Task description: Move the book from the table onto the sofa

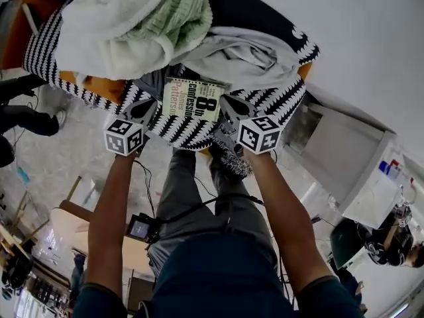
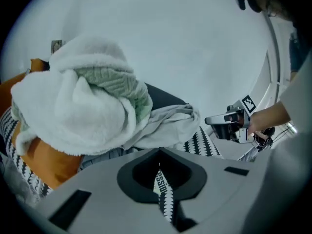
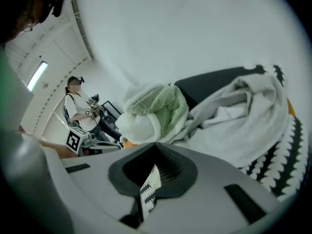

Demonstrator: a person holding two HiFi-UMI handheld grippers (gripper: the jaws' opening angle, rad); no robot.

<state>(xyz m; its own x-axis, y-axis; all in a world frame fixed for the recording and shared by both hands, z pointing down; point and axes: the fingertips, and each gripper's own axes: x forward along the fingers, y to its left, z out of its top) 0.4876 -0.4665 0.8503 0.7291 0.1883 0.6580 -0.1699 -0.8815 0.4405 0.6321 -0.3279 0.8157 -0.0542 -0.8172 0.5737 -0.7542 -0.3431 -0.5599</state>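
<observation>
Head view: the book (image 1: pixel 192 99) lies cover-up on the sofa (image 1: pixel 99 86), on its black-and-white throw (image 1: pixel 275 98) and just in front of a heap of towels (image 1: pixel 112 25). The left claw (image 1: pixel 149 109) sits at the book's left edge and the right claw (image 1: pixel 230 110) at its right edge. Whether either touches it can't be told from here. The set-down looks done, so the step in hand is probably getting both claws clear.

Left gripper view: the left claw (image 2: pixel 160 152) is clenched, its jaws meeting in a thin slit with nothing pinched. Through the slit a strip of the book's cover lettering (image 2: pixel 159 182) shows, with the throw nearer. It is best lifted straight up and not dragged sideways, since a tip could snag the loose throw and pull the book along.

Right gripper view: the right claw (image 3: pixel 155 147) is likewise clenched and empty, with only throw pattern (image 3: pixel 147 193) in its slit. The book seems close to the seat's front edge, so both claws should rise together and evenly, without nudging it outward.
</observation>
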